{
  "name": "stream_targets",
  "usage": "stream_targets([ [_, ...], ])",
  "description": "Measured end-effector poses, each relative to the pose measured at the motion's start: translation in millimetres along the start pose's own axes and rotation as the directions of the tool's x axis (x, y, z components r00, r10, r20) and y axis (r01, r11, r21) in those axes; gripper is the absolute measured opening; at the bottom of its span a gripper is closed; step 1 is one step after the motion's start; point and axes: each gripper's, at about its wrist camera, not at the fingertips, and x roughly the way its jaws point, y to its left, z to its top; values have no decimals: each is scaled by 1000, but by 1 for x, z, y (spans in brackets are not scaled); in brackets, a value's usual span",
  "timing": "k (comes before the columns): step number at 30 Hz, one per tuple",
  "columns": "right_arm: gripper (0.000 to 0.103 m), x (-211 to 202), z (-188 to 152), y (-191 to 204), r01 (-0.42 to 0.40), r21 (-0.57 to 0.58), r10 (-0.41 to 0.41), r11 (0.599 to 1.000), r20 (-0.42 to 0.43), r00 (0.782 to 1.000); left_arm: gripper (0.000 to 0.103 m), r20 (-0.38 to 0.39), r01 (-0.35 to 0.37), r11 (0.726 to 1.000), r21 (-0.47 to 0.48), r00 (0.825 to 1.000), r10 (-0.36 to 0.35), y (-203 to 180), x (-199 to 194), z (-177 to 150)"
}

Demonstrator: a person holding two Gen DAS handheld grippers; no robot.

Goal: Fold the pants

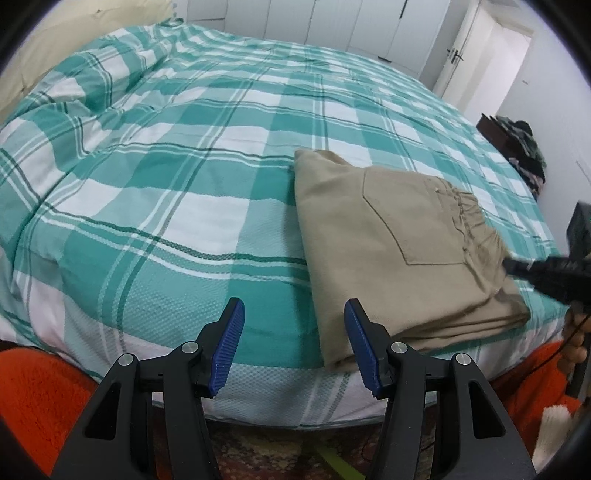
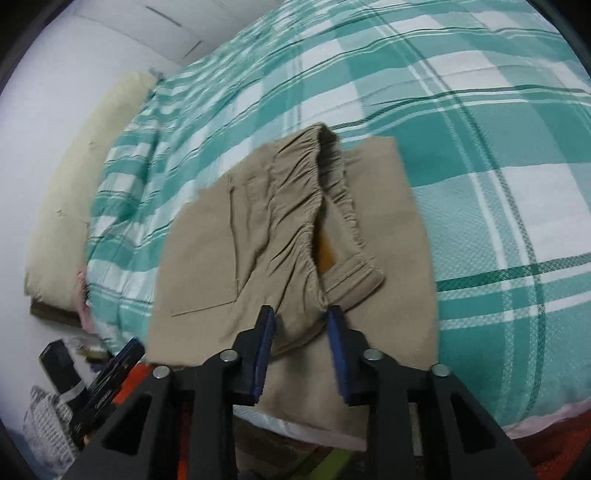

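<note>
Folded beige pants [image 1: 399,254] lie on the green-and-white checked bedspread [image 1: 184,177] near the bed's front edge, back pocket up. My left gripper [image 1: 293,314] is open and empty, just left of the pants' near corner. In the right wrist view the pants [image 2: 280,229] show the elastic waistband facing me. My right gripper [image 2: 301,321] is open, its blue fingertips either side of the waistband's near end, gripping nothing. It appears in the left wrist view [image 1: 546,269] at the pants' right edge.
A cream pillow [image 2: 74,192] lies at the head of the bed. White wardrobe doors [image 1: 332,22] and a door stand behind the bed. A dark stand with clothes [image 1: 517,147] is at the right. Orange fabric [image 1: 37,398] is below the bed edge.
</note>
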Motion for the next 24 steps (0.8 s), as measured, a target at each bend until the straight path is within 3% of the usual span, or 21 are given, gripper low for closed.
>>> stream_targets([
  [3, 8, -29, 3, 13, -37, -57, 43, 998, 110, 993, 58, 44, 23, 999, 48, 999, -25, -11, -10, -2],
  [5, 8, -38, 8, 20, -17, -99, 31, 995, 146, 989, 59, 35, 26, 993, 112, 999, -31, -26, -6, -4],
  [9, 9, -6, 13, 2, 85, -76, -79, 993, 82, 994, 59, -14, 7, 981, 193, 1000, -4, -44, 9, -10],
  [13, 15, -7, 10, -22, -19, 20, 17, 1000, 86, 996, 59, -37, 17, 981, 195, 999, -10, -43, 9, -13],
  [15, 35, -15, 10, -27, -49, 59, 43, 997, 94, 995, 59, -33, 23, 983, 180, 999, -18, -40, 7, -11],
  [17, 46, -23, 7, -34, -93, 108, 83, 990, 98, 992, 59, -19, 30, 989, 142, 999, -27, -34, 3, -6],
  [20, 47, -18, 4, -40, -144, 166, 140, 976, 37, 990, 59, 13, 20, 997, 80, 1000, -21, -20, -2, 1],
  [24, 60, 5, 5, -33, -119, 152, 126, 981, -39, 991, 59, 17, 12, 998, -60, 1000, -11, 12, -1, 9],
])
